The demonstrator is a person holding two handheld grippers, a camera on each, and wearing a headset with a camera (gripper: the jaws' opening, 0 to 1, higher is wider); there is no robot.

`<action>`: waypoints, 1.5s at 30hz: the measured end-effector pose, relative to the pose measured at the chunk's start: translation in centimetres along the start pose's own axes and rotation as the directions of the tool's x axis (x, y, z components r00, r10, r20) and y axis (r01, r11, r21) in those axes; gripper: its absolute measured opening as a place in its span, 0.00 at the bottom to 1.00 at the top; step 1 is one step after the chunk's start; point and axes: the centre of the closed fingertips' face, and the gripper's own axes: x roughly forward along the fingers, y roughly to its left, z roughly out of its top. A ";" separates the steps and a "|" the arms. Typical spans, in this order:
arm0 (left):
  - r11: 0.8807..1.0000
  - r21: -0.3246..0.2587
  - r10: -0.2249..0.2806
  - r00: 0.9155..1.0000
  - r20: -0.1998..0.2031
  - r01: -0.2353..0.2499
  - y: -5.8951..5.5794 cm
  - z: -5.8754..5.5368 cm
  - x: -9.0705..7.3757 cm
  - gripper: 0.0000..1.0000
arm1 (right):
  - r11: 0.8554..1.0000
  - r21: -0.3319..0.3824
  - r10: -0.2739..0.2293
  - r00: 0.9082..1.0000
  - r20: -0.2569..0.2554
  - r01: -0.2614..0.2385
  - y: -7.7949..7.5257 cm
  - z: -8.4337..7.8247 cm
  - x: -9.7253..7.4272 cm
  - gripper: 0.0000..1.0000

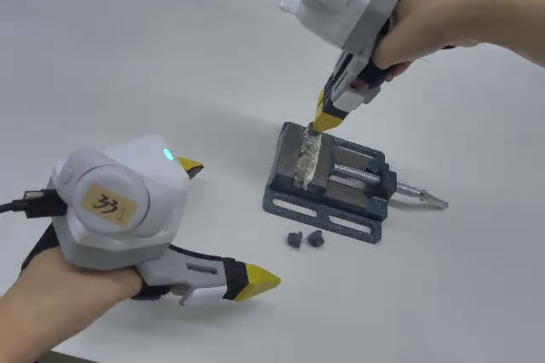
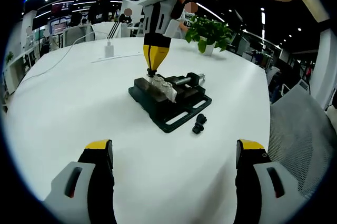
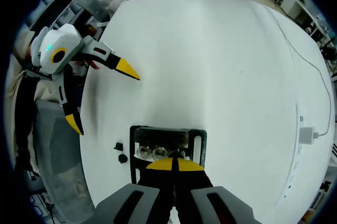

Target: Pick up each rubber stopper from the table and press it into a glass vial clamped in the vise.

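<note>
The vise (image 1: 327,212) sits on the white table (image 1: 128,56) and holds a short row of glass vials (image 1: 305,160) between its two blocks. The right gripper (image 1: 317,124) is right on top of the vise and points down at the vial on the far end of the row. Its two jaws are squeezed together. A small dark bit shows at their tips, and it looks like a stopper (image 2: 152,70) being pushed into that vial. I cannot tell if it is all the way in. Two more stoppers (image 1: 295,239) lie on the table just beside the vise, on the side near the person, and they are close to each other. The left gripper (image 1: 228,221) waits well apart from the vise, out past those two stoppers, with its jaws wide apart and nothing in them. So the job looks part done: one stopper is going in now, and two are left to pick up and press in. I cannot tell if any other vial in the vise has a stopper in it.
</note>
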 end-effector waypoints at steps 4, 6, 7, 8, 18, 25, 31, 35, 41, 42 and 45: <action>1.000 -0.003 -0.002 1.000 -0.002 0.002 0.0 0.0 0.1 0.97 | 1.000 -0.027 -0.010 1.000 0.000 0.010 0.3 0.0 0.1 0.00; 1.000 -0.003 -0.001 1.000 -0.002 0.001 0.1 0.1 0.2 0.97 | 0.999 -0.049 -0.026 0.999 -0.034 0.024 0.4 0.0 0.2 0.00; 1.000 -0.004 0.000 1.000 0.000 0.000 0.2 0.2 0.2 0.97 | 0.998 -0.061 -0.031 0.998 -0.052 0.028 0.4 0.1 0.2 0.00; 1.000 -0.005 0.000 1.000 -0.001 0.000 0.2 0.2 0.3 0.97 | 0.997 -0.066 -0.041 0.996 -0.076 0.036 0.5 0.1 0.2 0.00; 1.000 0.002 0.006 1.000 0.009 -0.006 0.2 0.8 0.0 0.96 | 0.996 -0.075 -0.049 0.994 -0.094 0.042 0.6 0.1 0.3 0.00; 1.000 0.014 0.015 1.000 0.019 -0.015 0.1 1.5 -0.8 0.96 | 0.996 -0.061 -0.072 0.995 -0.076 0.067 0.3 0.2 0.4 0.00; 0.999 0.033 0.031 0.999 0.026 -0.032 0.0 2.1 -1.8 0.96 | 0.995 -0.043 -0.089 0.996 -0.025 0.088 1.2 0.1 0.0 0.00; 0.999 0.038 0.037 0.999 0.024 -0.038 0.0 2.2 -2.3 0.96 | 0.996 -0.030 -0.084 0.996 -0.025 0.083 1.0 0.5 -0.1 0.00; 0.997 0.056 0.046 0.999 0.014 -0.047 -0.1 2.4 -2.7 0.96 | 0.993 -0.083 -0.090 0.994 -0.063 0.085 1.6 0.3 -0.3 0.00; 0.997 0.059 0.047 0.999 0.014 -0.048 -0.2 2.4 -2.7 0.96 | 0.993 -0.080 -0.088 0.994 -0.060 0.083 1.7 0.3 -0.3 0.00; 0.997 0.064 0.051 0.999 0.017 -0.052 -0.2 2.7 -2.7 0.96 | 0.994 -0.067 -0.089 0.996 -0.029 0.087 1.8 0.2 -0.5 0.00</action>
